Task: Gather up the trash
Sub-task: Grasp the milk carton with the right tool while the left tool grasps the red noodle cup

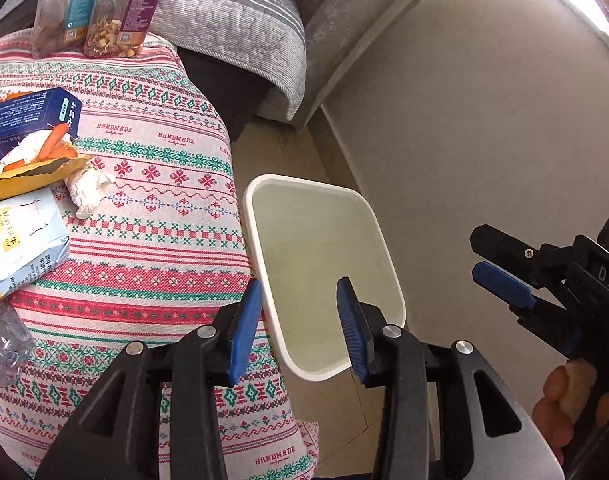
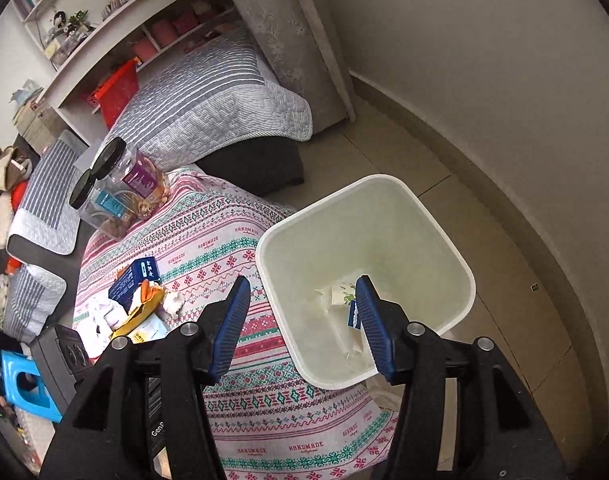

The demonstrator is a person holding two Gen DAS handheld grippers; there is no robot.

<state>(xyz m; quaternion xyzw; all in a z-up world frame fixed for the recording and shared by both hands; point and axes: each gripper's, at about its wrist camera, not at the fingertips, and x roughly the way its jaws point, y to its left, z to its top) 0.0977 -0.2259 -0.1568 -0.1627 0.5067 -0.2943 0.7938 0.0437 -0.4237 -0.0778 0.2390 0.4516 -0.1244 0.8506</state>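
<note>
My left gripper and right gripper hang with fingers wide, holding nothing, over the bin rim; the littered bench lies left, bare floor right.

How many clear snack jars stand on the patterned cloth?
2: the purple-label jar and the teal-label jar stand touching at the cloth's far end. None seems hidden.

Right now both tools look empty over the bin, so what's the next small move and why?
Probably swing the left tool toward the crumpled tissue on the patterned cloth. Both tools are open and empty, the white bin already holds scraps, and trash remains there.
</note>
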